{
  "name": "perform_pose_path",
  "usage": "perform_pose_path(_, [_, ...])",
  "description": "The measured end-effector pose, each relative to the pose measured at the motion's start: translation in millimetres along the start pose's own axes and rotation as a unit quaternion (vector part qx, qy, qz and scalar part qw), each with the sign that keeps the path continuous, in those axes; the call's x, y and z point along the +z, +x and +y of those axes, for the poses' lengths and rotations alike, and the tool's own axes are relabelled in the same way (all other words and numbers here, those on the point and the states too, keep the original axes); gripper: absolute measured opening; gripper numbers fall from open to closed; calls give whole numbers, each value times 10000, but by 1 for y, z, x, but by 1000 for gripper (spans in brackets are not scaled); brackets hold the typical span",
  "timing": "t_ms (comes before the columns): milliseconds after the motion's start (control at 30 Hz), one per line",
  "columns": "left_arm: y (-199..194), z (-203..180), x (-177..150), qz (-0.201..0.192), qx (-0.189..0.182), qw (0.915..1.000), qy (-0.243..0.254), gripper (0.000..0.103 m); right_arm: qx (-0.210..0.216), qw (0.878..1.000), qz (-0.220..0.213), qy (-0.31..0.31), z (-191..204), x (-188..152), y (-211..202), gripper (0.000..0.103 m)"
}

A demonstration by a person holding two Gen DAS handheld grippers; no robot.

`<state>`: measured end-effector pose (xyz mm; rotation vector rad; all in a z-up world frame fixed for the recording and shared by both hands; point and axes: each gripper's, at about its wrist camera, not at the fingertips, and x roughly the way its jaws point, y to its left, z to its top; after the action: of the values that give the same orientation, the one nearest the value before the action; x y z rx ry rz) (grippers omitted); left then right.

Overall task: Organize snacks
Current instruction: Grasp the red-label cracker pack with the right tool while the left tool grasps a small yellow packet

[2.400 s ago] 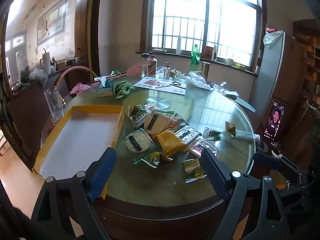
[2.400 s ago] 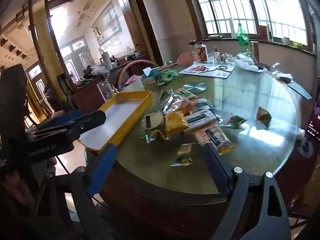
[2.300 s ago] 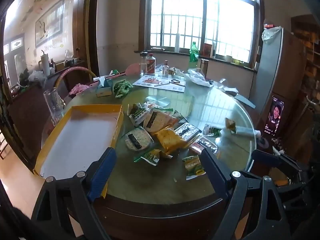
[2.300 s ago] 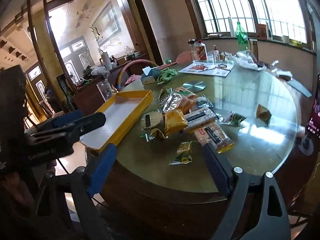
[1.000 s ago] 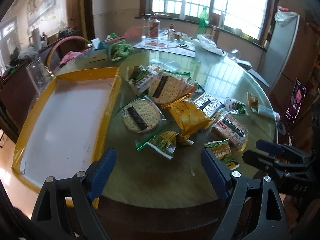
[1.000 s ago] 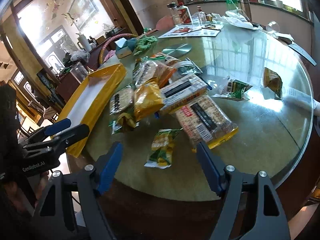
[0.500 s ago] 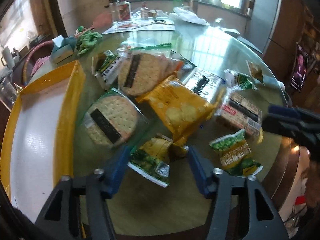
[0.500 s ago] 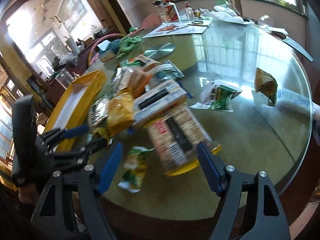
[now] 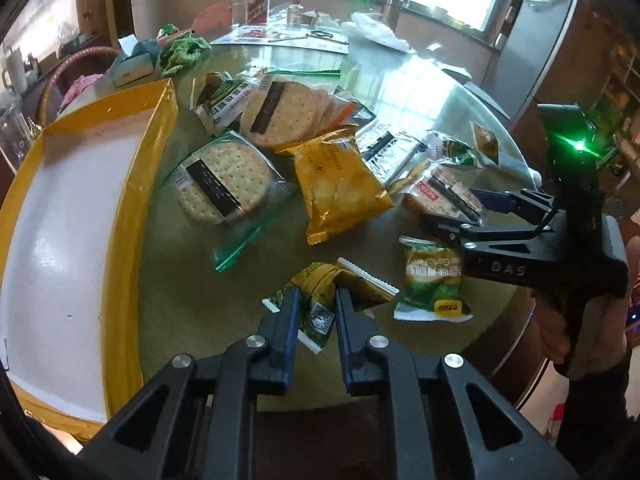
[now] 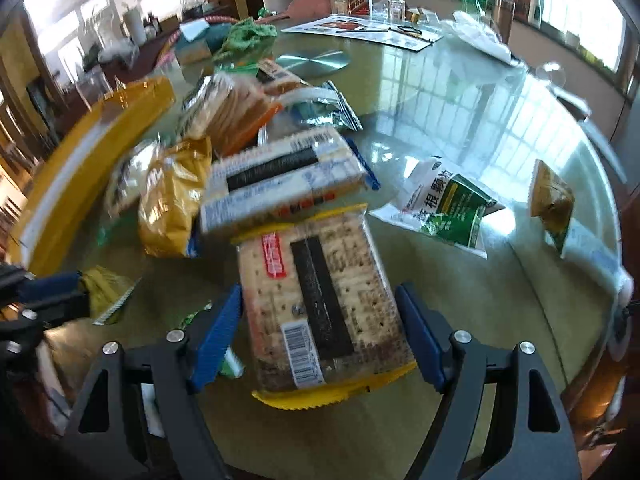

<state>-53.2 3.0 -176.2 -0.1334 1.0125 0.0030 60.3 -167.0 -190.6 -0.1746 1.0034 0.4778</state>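
The right wrist view is motion-blurred on its left side, so the yellow tray (image 10: 92,136) and the packs beside it smear together there. In the left wrist view the tray (image 9: 132,216) is cut off at the left edge; its white floor holds nothing that can be seen.

The left gripper (image 9: 316,312) has its fingers clenched on a small green-and-yellow snack packet (image 9: 320,300) at the near edge of the glass surface (image 9: 400,80); the packet's near end is hidden between the blue pads.

The right gripper (image 10: 320,320) has its fingers spread on either side of a rectangular cracker pack (image 10: 320,300) with a yellow edge. Whether the pads touch the pack is hard to tell.

The other snacks lie loose on the surface right of the tray: round crackers in a zip bag (image 9: 220,188), a yellow chip bag (image 9: 340,184), and a green pea packet (image 9: 432,280) just right of the held packet.
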Motion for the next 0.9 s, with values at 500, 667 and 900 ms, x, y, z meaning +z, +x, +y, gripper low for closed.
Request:
perform_pose_path(500, [-23,14,-5,-373,-419,9978,-364,7,685,9938,-661,581,-9,-9,-49,70])
perform_pose_path(667, [-48,27,-5,-676,-599,9940,-620,7,982,9884,-1015,557,10,-3,-70,70])
perform_pose_path(900, [-113,88,-9,-1432,-17,9821,-1227,7,1735,9766,-1269,-42,81,17,-87,70])
